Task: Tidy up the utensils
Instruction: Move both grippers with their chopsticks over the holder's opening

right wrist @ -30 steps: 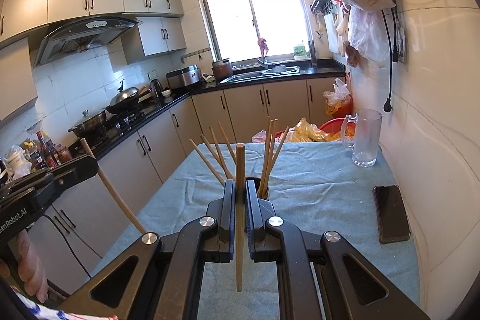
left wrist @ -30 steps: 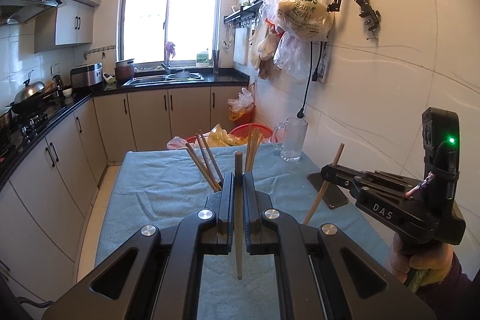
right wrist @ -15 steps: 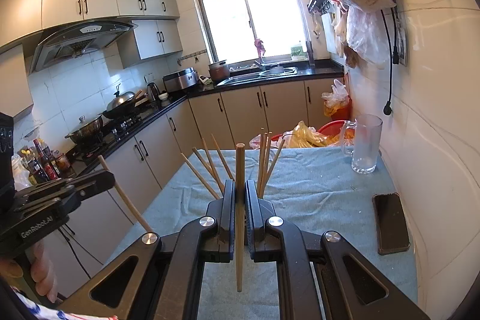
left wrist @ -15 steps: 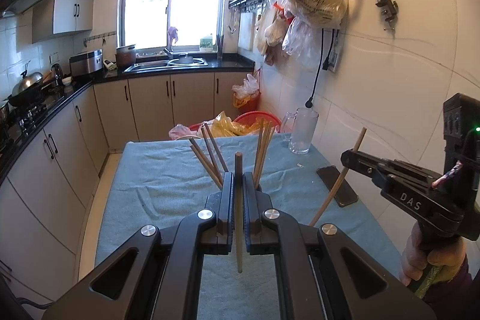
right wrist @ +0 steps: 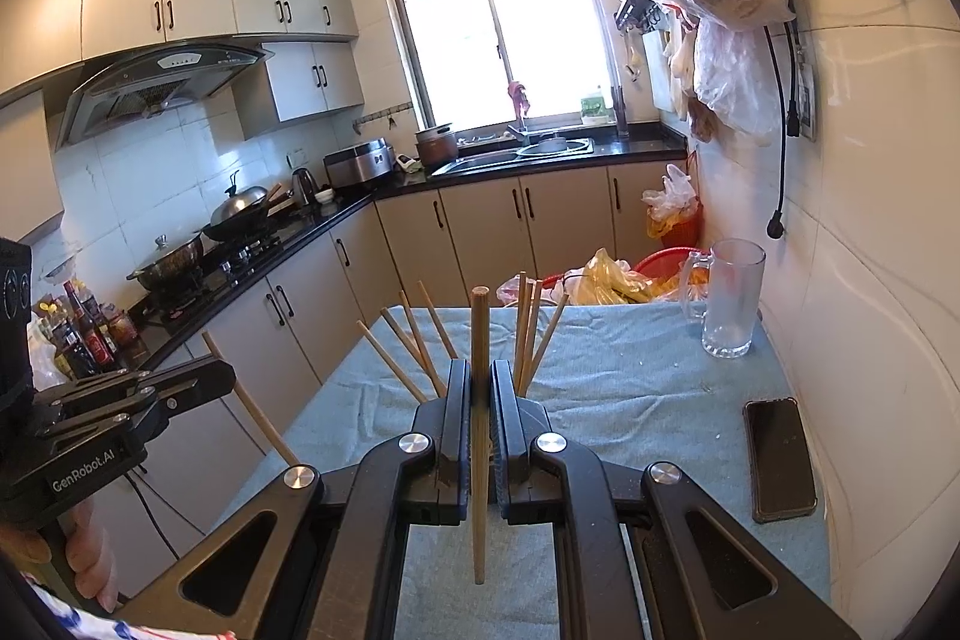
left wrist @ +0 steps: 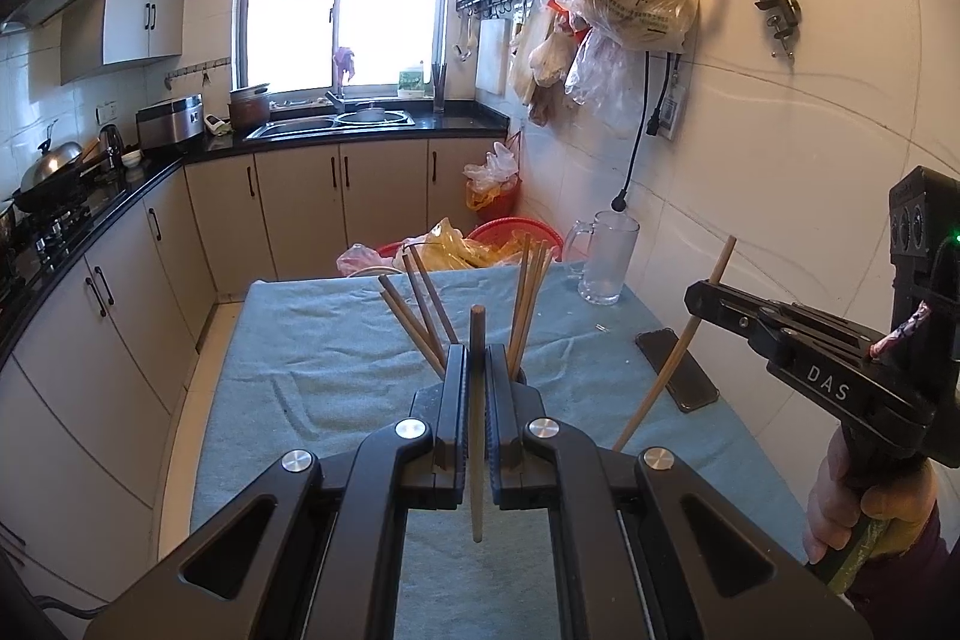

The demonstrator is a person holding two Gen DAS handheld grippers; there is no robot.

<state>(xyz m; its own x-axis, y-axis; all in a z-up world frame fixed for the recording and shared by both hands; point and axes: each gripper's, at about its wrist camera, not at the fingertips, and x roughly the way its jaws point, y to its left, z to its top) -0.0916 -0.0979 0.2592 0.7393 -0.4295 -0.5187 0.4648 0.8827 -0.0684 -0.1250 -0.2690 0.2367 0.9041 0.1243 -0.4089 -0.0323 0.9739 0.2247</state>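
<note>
My left gripper (left wrist: 477, 370) is shut on an upright wooden chopstick (left wrist: 477, 460), held above the table. My right gripper (right wrist: 478, 382) is shut on another upright wooden chopstick (right wrist: 479, 340). Each gripper shows in the other's view: the right one (left wrist: 696, 295) with its slanted chopstick (left wrist: 672, 370), the left one (right wrist: 219, 382) with its chopstick (right wrist: 258, 415). Several chopsticks (left wrist: 420, 310) (right wrist: 408, 340) stand fanned out in a holder behind the fingers; the holder itself is mostly hidden.
A blue towel covers the table (left wrist: 336, 376) (right wrist: 630, 376). A glass mug (left wrist: 606, 259) (right wrist: 729, 304) stands at the far right by the tiled wall. A black phone (left wrist: 675, 370) (right wrist: 780, 457) lies at the right edge. Plastic bags and a red basket (left wrist: 510, 238) sit beyond the table.
Both grippers have risen and tilted up a little with their chopsticks. The right gripper has drifted further from the left one in the left wrist view.
</note>
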